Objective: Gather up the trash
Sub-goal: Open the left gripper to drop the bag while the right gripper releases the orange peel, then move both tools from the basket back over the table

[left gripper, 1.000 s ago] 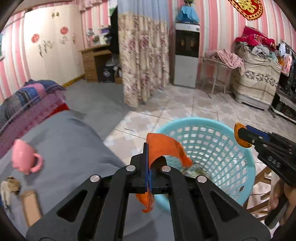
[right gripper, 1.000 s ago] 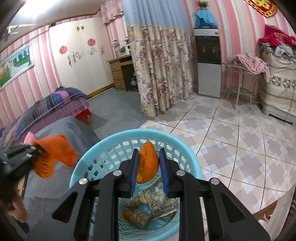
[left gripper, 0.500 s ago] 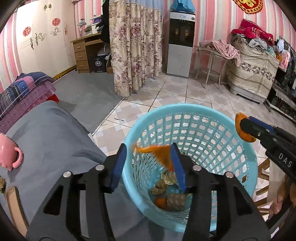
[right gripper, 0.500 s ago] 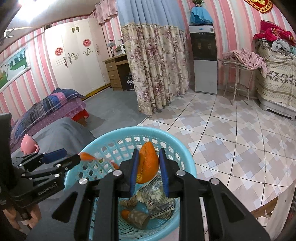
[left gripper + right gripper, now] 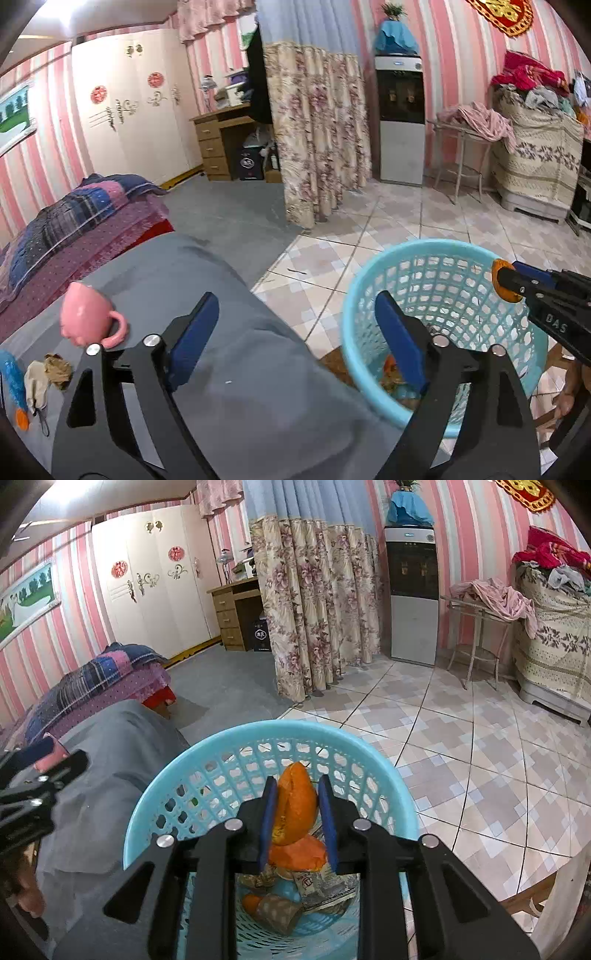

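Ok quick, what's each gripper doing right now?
Left gripper: jaws opening, nothing between them.
Right gripper: closed on an orange peel over the blue basket.

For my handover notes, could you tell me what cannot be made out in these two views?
- Left wrist view: the left gripper covers part of the blue basket floor, so its trash is mostly hidden.
- Left wrist view: small scraps near the pink cup are too small to identify.
- Right wrist view: the right gripper, around an orange peel, blocks the lowest basket trash.
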### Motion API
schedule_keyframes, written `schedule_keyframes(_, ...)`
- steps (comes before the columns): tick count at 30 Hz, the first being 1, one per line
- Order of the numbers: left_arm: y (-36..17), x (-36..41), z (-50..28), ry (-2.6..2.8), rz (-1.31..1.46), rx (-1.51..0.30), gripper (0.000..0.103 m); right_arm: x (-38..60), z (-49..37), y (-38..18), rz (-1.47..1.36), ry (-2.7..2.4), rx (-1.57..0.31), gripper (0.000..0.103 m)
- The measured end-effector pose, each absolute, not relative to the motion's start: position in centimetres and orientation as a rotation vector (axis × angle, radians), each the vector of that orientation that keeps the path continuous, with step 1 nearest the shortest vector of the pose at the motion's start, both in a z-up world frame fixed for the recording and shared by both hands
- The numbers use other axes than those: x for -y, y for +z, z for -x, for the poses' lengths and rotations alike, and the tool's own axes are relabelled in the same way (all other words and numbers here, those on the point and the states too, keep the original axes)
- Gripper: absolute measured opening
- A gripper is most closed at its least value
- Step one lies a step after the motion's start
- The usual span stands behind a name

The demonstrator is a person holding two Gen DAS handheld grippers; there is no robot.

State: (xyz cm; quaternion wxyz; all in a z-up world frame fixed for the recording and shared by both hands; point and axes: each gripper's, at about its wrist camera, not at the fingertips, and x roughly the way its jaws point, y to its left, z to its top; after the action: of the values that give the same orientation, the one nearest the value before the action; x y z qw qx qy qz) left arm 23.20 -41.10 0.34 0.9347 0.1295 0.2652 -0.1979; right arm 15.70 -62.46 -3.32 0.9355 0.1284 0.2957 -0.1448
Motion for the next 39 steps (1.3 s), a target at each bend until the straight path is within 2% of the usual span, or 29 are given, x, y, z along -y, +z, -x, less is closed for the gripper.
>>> schedule_keyframes(3, 0.9, 39.7, -23.4, -0.382, -0.241, -0.544, 0.087, 62.1, -16.0, -3.5, -0.268, -0.291, -0.615, 0.031)
schedule_keyframes(6, 1.7, 37.7, -23.5, -0.348, -0.207, -0.538, 0.089, 61.5, -16.4, -3.5, -0.261, -0.283, -0.619, 0.059)
schedule_keyframes(7, 1.8, 37.2, -23.5, -0.34, -0.198, -0.537, 0.09, 61.2, -16.4, -3.4, -0.251, -0.281, -0.614, 0.065)
schedule_keyframes(11, 2.5, 34.9, -23.8, -0.31, -0.147, -0.54, 0.091, 60.8, -16.4, -2.9, -0.246, -0.288, -0.603, 0.076)
schedule_keyframes(13, 2.9, 33.9, -23.9, -0.297, -0.126, -0.542, 0.092, 60.5, -16.2, -2.3, -0.242, -0.292, -0.591, 0.089)
schedule_keyframes(20, 3.8, 30.6, -23.1, -0.243, -0.088, -0.515, 0.095, 58.5, -16.2, -0.5, -0.167, -0.299, -0.55, 0.098)
schedule_keyframes(39, 1.5, 16.0, -20.8, -0.047, -0.049, -0.545, 0.097, 50.2, -18.0, 0.9, -0.122, -0.146, -0.537, 0.099)
